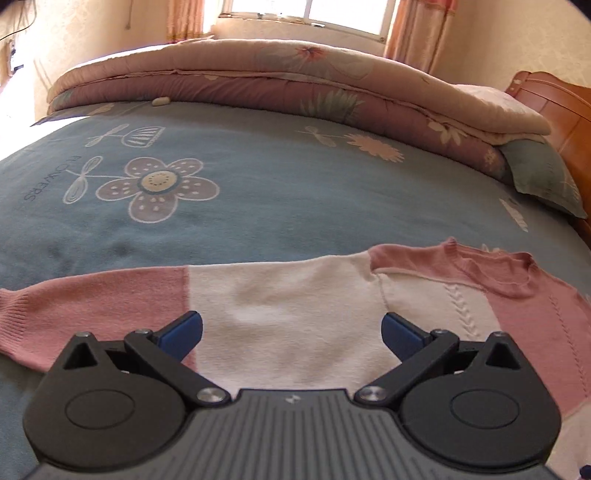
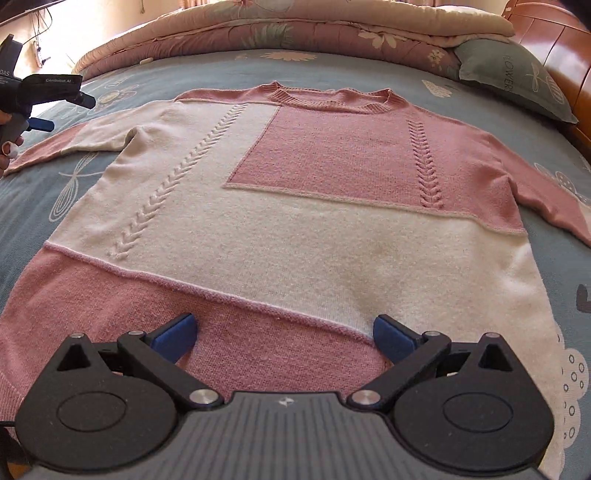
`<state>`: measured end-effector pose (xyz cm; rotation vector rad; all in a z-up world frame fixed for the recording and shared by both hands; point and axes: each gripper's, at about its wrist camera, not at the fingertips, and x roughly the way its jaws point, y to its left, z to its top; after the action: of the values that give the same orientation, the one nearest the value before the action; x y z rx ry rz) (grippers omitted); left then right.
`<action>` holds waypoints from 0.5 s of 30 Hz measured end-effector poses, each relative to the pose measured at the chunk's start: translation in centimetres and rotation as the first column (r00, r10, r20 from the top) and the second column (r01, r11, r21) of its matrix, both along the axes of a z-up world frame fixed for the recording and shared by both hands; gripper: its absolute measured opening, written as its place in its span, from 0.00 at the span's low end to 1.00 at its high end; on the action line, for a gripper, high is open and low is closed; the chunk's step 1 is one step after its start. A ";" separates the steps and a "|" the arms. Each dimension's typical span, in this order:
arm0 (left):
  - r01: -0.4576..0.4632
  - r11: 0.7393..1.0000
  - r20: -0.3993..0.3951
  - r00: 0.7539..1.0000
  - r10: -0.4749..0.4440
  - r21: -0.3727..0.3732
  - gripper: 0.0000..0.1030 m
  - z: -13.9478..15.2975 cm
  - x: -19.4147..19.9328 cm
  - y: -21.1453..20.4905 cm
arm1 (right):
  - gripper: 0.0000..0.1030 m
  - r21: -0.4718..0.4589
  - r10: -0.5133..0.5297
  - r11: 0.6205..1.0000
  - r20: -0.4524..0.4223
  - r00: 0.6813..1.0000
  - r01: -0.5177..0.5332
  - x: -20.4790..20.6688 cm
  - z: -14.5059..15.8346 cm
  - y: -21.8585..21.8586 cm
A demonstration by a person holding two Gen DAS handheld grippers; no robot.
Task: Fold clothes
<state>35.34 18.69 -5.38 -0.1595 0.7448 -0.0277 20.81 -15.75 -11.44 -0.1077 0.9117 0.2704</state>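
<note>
A pink and cream knit sweater [image 2: 295, 206] lies flat, front up, on the blue flowered bed cover [image 2: 155, 70], collar toward the far side. My right gripper [image 2: 283, 338] stands open over the pink hem band, nothing between its blue fingers. In the left wrist view my left gripper [image 1: 291, 334] is open above the sweater's left sleeve [image 1: 236, 291], which stretches out sideways with its pink cuff at the left edge. The left gripper [image 2: 40, 110] also shows at the far left of the right wrist view, held by a hand near that cuff.
A folded pink floral quilt [image 1: 258, 77] lies along the far side of the bed. A grey-blue pillow [image 2: 513, 77] rests at the right by the wooden headboard [image 2: 554, 40]. A window with curtains [image 1: 306, 14] is beyond. Open bed cover [image 1: 277, 177] lies past the sleeve.
</note>
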 end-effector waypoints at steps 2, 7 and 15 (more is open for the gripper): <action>0.137 0.990 0.010 0.991 -0.137 0.025 0.99 0.9 -1.1 -4.7 | 1.00 -0.004 0.001 1.000 -0.017 1.000 -0.001 0.0 0.3 0.0; 0.363 0.931 -0.009 0.932 -0.363 0.020 0.99 -0.2 -4.3 -14.2 | 1.00 0.010 0.040 0.999 -0.040 0.998 -0.040 -2.1 1.9 -1.9; 0.371 0.929 -0.193 0.910 -0.367 -0.017 0.99 -4.9 -8.5 -17.6 | 1.00 0.026 -0.041 0.999 -0.017 0.999 0.041 -6.8 1.8 -8.9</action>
<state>26.84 1.09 -10.26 0.0008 0.9620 -0.3707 13.98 -24.67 -9.64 -0.0623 0.9252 0.2456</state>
